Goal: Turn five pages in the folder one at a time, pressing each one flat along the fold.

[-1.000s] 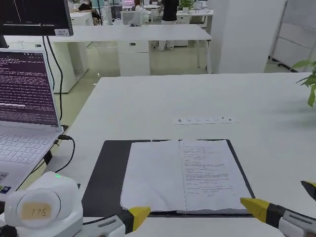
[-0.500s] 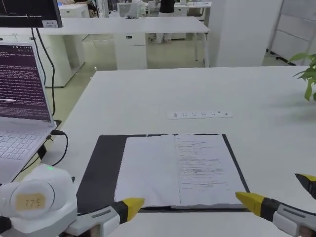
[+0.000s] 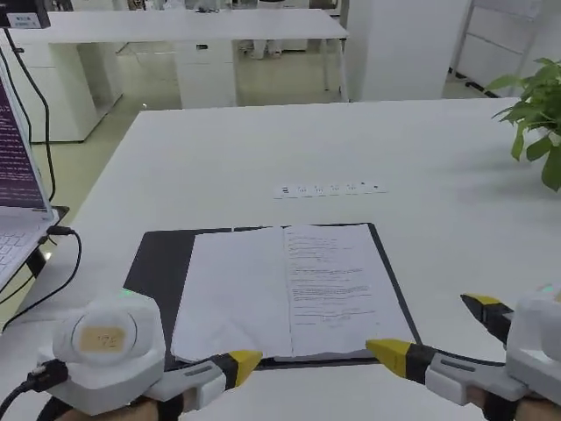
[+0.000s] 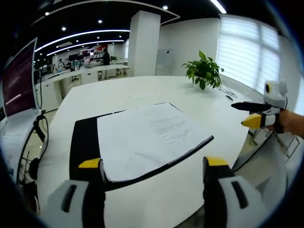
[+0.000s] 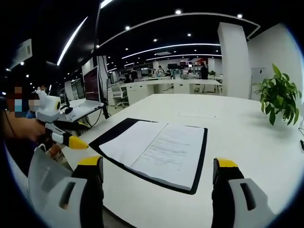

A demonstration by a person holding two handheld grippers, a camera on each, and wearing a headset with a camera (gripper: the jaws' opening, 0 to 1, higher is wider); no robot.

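Observation:
A black folder (image 3: pixel 156 263) lies open and flat on the white table, with a blank sheet on the left and a printed page (image 3: pixel 329 281) on the right. My left gripper (image 3: pixel 230 370) hovers open just off the folder's near left corner. My right gripper (image 3: pixel 434 331) is open beside the near right corner, above the table. In the left gripper view the wide-open jaws frame the folder (image 4: pixel 85 142), and the right gripper (image 4: pixel 254 114) shows at the far right. The right gripper view has the folder (image 5: pixel 114 130) ahead between open jaws, with the left gripper (image 5: pixel 66 137) on the left.
A laptop (image 3: pixel 17 202) with a cable (image 3: pixel 53 272) sits at the table's left edge. A socket strip (image 3: pixel 329 189) is set into the table behind the folder. A potted plant (image 3: pixel 535 114) stands at the far right. Other desks lie beyond.
The head camera has swung right and down. Both grippers have come further up toward the folder's near edge, the right one more to the left. The folder and its pages lie as before.

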